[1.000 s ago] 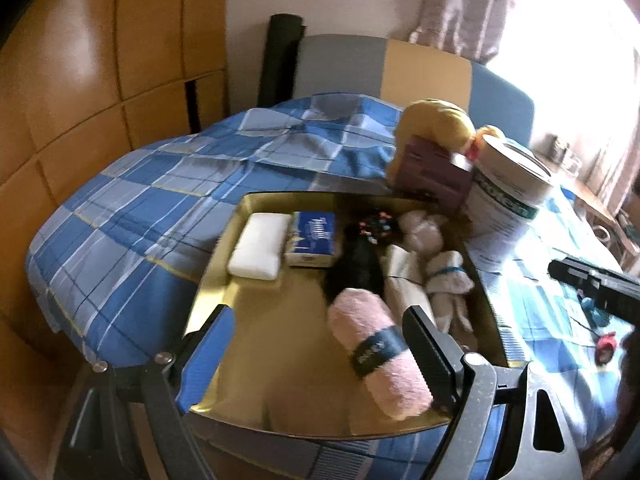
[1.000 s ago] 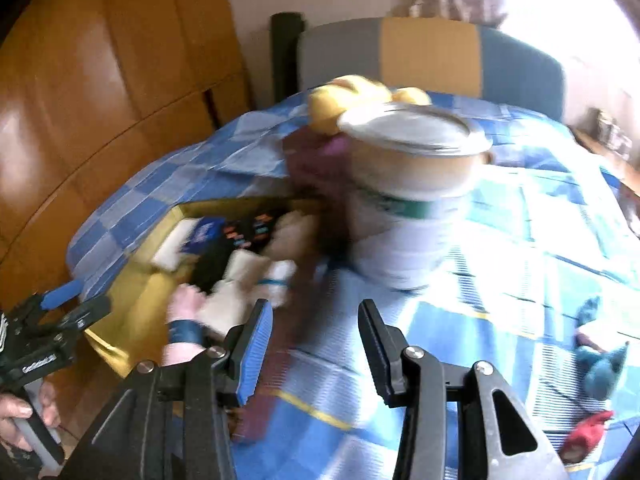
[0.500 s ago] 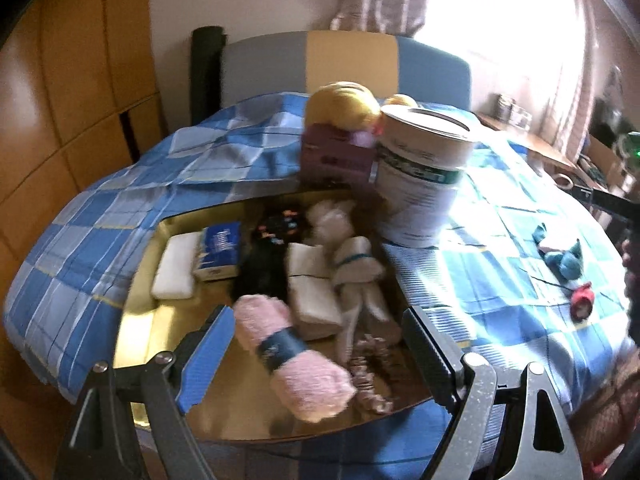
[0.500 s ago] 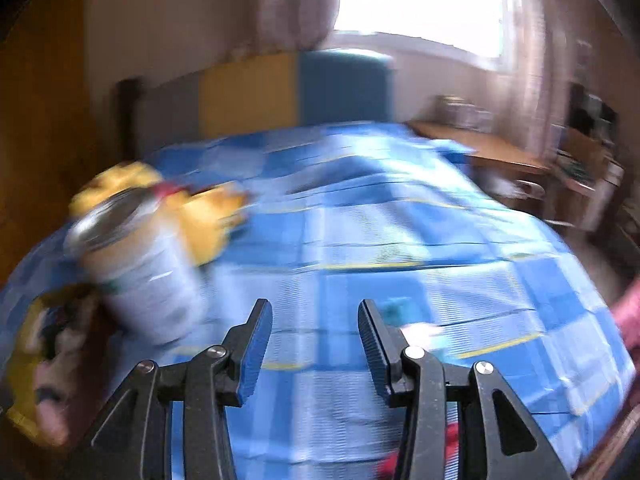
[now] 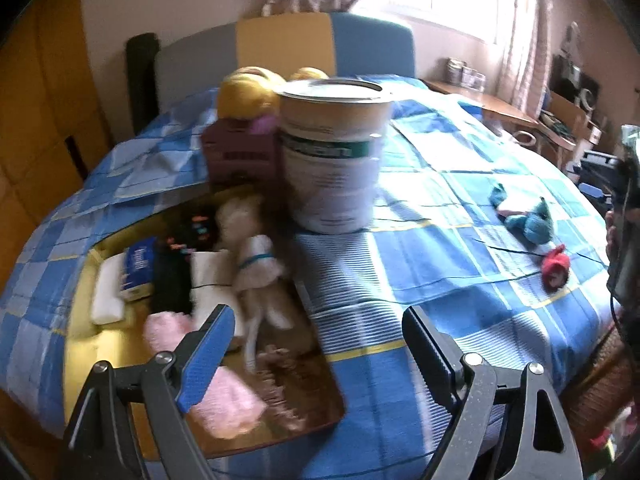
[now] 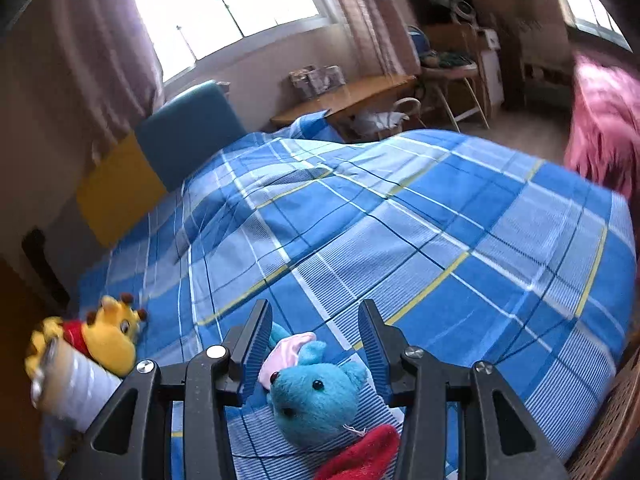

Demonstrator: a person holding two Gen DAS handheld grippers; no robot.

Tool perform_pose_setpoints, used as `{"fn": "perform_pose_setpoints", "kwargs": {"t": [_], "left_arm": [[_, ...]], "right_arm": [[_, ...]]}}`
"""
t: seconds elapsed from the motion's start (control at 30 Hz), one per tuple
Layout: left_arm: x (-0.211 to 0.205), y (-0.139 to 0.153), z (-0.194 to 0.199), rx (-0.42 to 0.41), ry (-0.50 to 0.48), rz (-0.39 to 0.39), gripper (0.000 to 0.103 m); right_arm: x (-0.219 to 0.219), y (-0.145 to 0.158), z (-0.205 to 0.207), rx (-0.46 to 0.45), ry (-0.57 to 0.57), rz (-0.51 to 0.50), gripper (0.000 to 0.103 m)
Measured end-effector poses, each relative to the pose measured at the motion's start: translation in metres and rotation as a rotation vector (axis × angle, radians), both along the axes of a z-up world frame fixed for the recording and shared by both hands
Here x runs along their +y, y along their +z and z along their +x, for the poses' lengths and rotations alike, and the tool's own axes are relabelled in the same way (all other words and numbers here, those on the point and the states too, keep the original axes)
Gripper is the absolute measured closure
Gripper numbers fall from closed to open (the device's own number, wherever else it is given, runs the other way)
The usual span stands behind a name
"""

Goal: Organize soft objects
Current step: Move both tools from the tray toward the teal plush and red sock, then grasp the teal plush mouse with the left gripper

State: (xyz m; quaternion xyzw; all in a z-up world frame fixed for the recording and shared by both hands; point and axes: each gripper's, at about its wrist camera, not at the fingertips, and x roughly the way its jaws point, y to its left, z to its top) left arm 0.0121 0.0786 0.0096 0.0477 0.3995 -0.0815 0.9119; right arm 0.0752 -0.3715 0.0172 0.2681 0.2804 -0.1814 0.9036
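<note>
The right claw (image 6: pixel 316 342) is held wide open, and the blue teddy (image 6: pixel 316 396) is framed between its fingers without being touched by either; nothing is gripped. The teddy lies on the checked bedspread (image 6: pixel 440 240) near the bed's front edge, with a pink patch at its ear. A red soft toy (image 6: pixel 360 456) lies just in front of it and is cut off by the lower edge of the view. Toward the bed's left side, a yellow plush toy (image 6: pixel 108 336) is seen behind a white tub (image 6: pixel 68 392), which is blurred and partly cropped.

The left claw (image 5: pixel 316 332) is likewise spread wide and empty, over the near right corner of a golden tray (image 5: pixel 80 344) that rests on the bed's left side. In the tray a pink rolled towel (image 5: pixel 216 388) is partly hidden by the blue-padded finger, and white rolled cloths (image 5: pixel 256 268), a black roll (image 5: pixel 172 280), a small blue pack (image 5: pixel 138 272) and a white block (image 5: pixel 106 296) are smeared by motion blur. Something brownish at the tray's near right corner cannot be made out. Beyond the tray's far right corner a purple box (image 5: pixel 240 152) stands beside the tub, its lettering unreadable.
</note>
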Motion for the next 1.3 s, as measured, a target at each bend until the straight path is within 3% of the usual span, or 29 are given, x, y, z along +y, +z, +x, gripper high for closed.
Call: {"fn": "perform_pose_setpoints", "kwargs": {"t": [0.3, 0.47, 0.57, 0.7, 0.87, 1.03, 1.3], "left_arm": [[-0.058, -0.01, 0.03, 0.075, -0.14, -0.051, 0.018], [-0.096, -0.013, 0.043, 0.106, -0.236, -0.075, 0.023], [-0.124, -0.015, 0.053, 0.136, -0.303, -0.11, 0.026], [-0.164, -0.017, 0.07, 0.174, -0.374, -0.146, 0.03], [-0.217, -0.015, 0.089, 0.161, -0.451, -0.159, 0.027], [-0.27, -0.024, 0.109, 0.21, -0.503, -0.168, 0.019], [-0.328, -0.048, 0.135, 0.243, -0.499, -0.101, 0.012]], "right_arm": [[-0.034, -0.019, -0.012, -0.032, -0.08, 0.25, 0.058], [-0.033, -0.044, 0.004, 0.065, 0.011, 0.396, 0.058], [-0.032, -0.037, -0.002, 0.037, -0.006, 0.365, 0.058], [-0.037, -0.037, -0.007, 0.009, -0.026, 0.398, 0.058], [-0.042, -0.033, -0.012, -0.033, -0.047, 0.41, 0.058], [-0.045, -0.033, -0.013, -0.052, -0.042, 0.436, 0.057], [-0.046, -0.032, -0.014, -0.072, -0.034, 0.457, 0.057]]}}
